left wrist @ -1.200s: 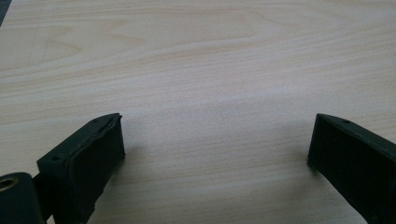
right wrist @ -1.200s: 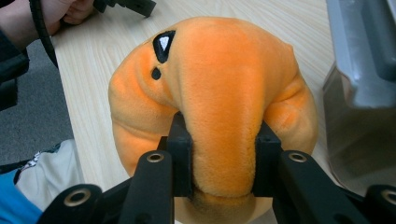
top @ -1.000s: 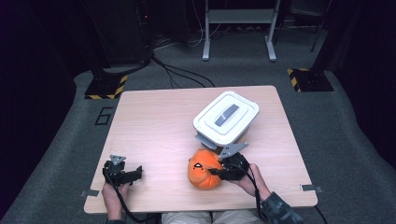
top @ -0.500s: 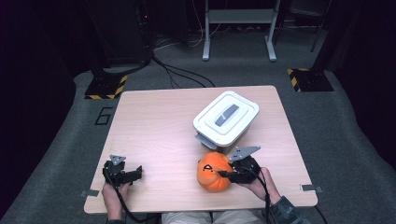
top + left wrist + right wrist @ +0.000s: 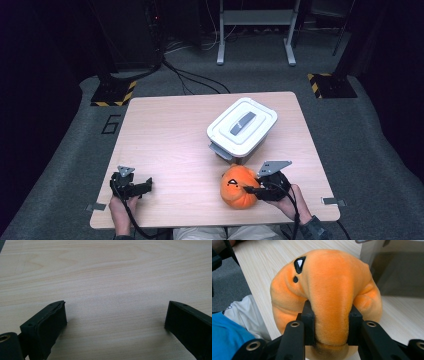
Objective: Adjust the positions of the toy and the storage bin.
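An orange plush pumpkin (image 5: 238, 186) with black face marks sits near the table's front edge, right of centre. My right gripper (image 5: 251, 189) is shut on it from the right. In the right gripper view both black jaws pinch a fold of the orange plush pumpkin (image 5: 332, 290). My left gripper (image 5: 147, 184) rests at the front left of the table. Its jaws stand wide apart in the left gripper view, with only bare wood between them (image 5: 116, 317).
A white lidded box (image 5: 242, 126) with a grey handle stands just behind the pumpkin, right of centre on the wooden table (image 5: 170, 135). In the right gripper view the box's wall (image 5: 392, 267) is close behind the plush. Dark floor and cables surround the table.
My right gripper has carried the pumpkin to the right along the front of the table, closer to the box's near corner. The left gripper has stayed where it was.
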A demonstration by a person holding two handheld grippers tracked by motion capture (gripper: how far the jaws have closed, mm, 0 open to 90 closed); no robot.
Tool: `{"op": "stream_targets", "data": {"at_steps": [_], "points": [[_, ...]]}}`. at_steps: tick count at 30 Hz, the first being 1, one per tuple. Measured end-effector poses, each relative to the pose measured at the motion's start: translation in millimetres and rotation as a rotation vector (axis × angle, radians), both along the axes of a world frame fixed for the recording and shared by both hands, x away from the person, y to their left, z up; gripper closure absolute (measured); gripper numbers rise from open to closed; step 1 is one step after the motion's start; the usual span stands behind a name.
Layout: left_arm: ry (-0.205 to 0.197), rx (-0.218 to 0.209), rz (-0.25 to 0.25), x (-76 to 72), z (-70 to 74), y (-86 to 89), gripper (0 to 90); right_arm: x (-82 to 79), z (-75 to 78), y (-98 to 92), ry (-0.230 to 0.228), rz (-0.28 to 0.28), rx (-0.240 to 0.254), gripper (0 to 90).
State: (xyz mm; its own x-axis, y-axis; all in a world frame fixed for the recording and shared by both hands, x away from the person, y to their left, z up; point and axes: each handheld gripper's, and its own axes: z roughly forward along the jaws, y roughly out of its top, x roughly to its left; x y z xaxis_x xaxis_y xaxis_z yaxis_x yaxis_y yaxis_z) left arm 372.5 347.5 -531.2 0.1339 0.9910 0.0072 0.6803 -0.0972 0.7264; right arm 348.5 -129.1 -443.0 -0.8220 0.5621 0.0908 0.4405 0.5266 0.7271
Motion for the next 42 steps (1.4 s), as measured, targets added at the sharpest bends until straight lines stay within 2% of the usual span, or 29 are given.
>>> {"op": "stream_targets", "data": {"at_steps": [9,23,30,36,42], "points": [[0.0,0.0,0.0,0.0,0.0,0.0,3.3,-6.1,0.0,-14.6,0.002,-0.026,-0.007,67.3],[0.001,-0.001,0.001,-0.2,0.0,-0.3,3.3,-11.1,-1.3,-45.7,0.0,-0.124,0.01,67.1],[0.001,-0.001,0.001,-0.2,0.0,-0.3,3.3,-6.1,1.3,-68.2,-0.02,-0.209,0.009,67.0],[0.001,-0.001,0.002,-0.2,0.0,-0.4,3.3,0.1,-1.3,-88.2,-0.024,-0.306,0.007,66.7],[0.001,-0.002,0.002,-0.2,0.0,-0.4,3.3,4.1,-3.6,-97.7,-0.069,-0.4,-0.019,66.5]]}}
